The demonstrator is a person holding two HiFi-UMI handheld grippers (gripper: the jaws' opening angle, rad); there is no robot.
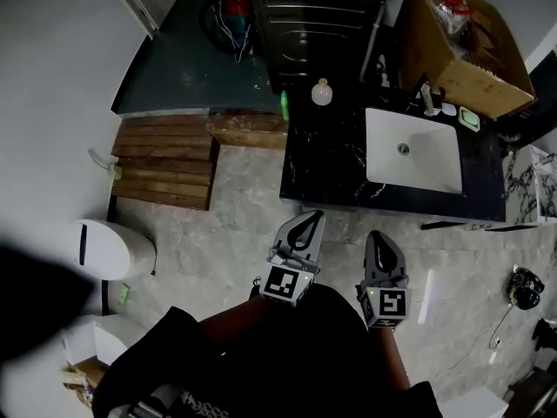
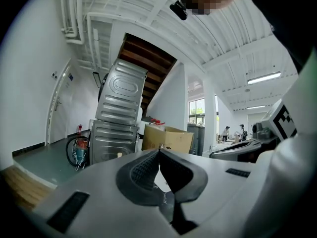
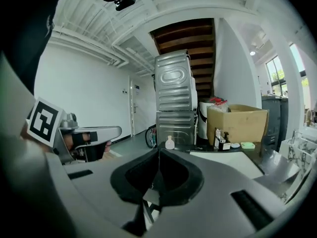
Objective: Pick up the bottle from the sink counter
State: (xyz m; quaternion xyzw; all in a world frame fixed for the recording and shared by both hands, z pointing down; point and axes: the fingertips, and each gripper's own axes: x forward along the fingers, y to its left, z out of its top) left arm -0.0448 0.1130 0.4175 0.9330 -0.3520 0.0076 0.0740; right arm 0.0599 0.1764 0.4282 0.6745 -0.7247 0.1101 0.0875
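A: By tap (image 1: pixel 427 98), small items (image 1: pixel 449 109), too small to ID. Top edge cuts off box (image 1: pixel 474 81).
B: Agreed. Lower left, dark blur (image 1: pixel 35 294), can't tell what. Detail on bottle (image 1: pixel 322 92) too small.

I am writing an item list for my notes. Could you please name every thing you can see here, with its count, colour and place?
sink counter: one, black marbled, in front of the person
basin: one, white, set in the counter's right part
bottle: one, pale, counter's back left
small bottle: one, green, counter's back-left corner
cardboard box: one, brown, behind the counter at the right
metal appliances: two, silver, stacked behind the counter
wooden steps: one set, brown, left of the counter
left gripper: one, grey, shut, empty
right gripper: one, grey, shut, empty
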